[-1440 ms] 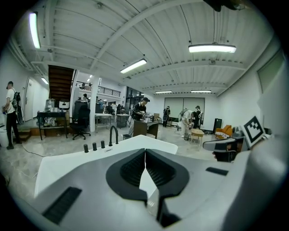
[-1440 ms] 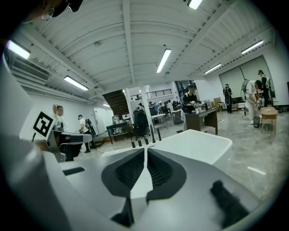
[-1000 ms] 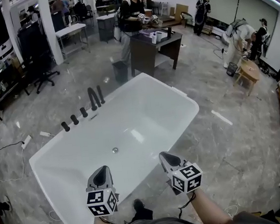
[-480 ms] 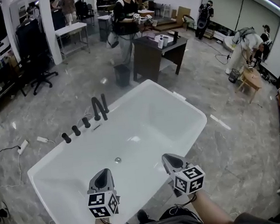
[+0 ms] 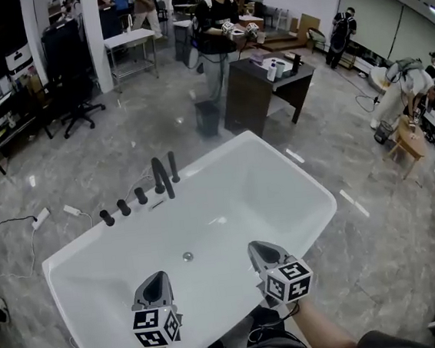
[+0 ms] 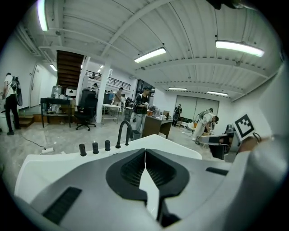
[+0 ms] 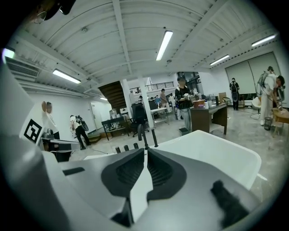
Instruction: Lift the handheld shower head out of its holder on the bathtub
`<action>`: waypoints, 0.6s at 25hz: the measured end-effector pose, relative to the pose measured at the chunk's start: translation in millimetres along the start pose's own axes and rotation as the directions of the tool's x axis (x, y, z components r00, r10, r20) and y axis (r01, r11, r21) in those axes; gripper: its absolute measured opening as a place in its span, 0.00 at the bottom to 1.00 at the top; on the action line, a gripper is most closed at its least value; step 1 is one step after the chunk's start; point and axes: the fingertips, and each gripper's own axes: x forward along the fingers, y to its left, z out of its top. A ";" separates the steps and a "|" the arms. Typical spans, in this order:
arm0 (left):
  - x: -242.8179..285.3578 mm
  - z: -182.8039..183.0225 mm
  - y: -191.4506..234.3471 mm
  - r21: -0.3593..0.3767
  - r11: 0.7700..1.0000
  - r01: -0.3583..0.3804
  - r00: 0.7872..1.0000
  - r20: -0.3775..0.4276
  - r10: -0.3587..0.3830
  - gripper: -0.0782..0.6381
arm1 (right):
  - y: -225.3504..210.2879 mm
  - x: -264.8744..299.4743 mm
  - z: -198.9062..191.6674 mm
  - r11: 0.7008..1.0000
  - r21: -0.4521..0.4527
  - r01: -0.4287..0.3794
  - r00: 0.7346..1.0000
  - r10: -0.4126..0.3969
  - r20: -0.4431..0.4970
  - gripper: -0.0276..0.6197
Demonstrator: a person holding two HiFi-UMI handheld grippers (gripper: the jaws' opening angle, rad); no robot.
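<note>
The left tool (image 5: 157, 277) and the right tool (image 5: 256, 247) both have the jaws pressed together, with nothing between them. They hover side by side over the near rim of the white bathtub (image 5: 264, 180). On the far rim, well apart from both tools, the black handheld shower head (image 5: 173, 166) stands upright in its holder, just beside the curved spout (image 5: 160, 177) and three knobs (image 5: 123, 208). Grey marble floor (image 5: 63, 178) lies around the tub, open on the left and the right. Behind the tub are a dark desk (image 5: 259, 88) and a standing person (image 5: 215, 23).
</note>
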 end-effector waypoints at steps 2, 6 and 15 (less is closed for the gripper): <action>12.9 -0.4 0.5 -0.014 0.999 -0.045 0.999 -0.006 0.045 0.13 | -12.0 20.5 2.0 0.999 -0.006 -0.044 0.999 0.043 -0.019 0.09; 40.4 3.2 -6.4 -0.046 0.991 -0.128 0.992 -0.022 0.127 0.13 | -41.0 54.1 13.0 0.992 -0.010 -0.123 0.991 0.122 -0.052 0.09; 127.1 34.9 -15.2 -0.072 0.972 -0.225 0.974 -0.024 0.224 0.13 | -103.2 151.5 46.2 0.961 -0.152 -0.231 0.971 0.217 -0.102 0.09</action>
